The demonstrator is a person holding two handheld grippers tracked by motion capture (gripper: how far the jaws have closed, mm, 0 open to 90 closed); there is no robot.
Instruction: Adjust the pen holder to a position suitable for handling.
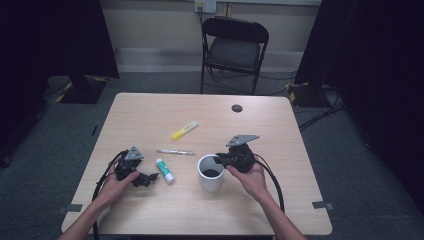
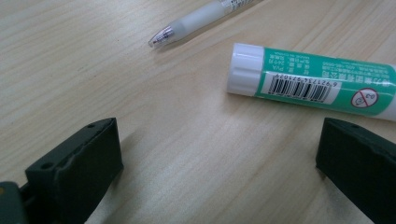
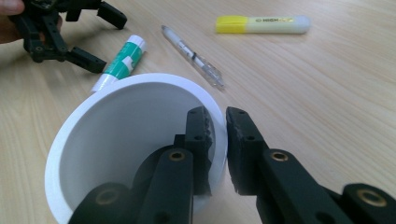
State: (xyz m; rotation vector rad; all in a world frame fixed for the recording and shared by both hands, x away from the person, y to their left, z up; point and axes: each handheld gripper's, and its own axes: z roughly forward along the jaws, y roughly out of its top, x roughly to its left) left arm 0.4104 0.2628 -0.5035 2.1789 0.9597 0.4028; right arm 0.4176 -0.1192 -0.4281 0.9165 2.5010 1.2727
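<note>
Your right hand-held gripper (image 3: 217, 135) pinches the white mug's (image 3: 112, 126) wall at lower centre of the high view; keep that grip firm. Your left hand-held gripper (image 2: 219, 158) stands spread beside the glue stick (image 2: 317, 79) at right of the left gripper view, so centre it before closing.

You are working in what looks like a lab or recording room in an office building: a pale wood-laminate desk (image 1: 150, 107) with a round black cable grommet (image 1: 237, 108) stands on grey carpet (image 1: 55, 140), black curtains (image 1: 60, 35) hang at both sides, a black folding chair (image 1: 234, 50) faces you, and loose cables (image 1: 320, 112) run toward yellow-and-black taped stand feet (image 1: 299, 92).
</note>
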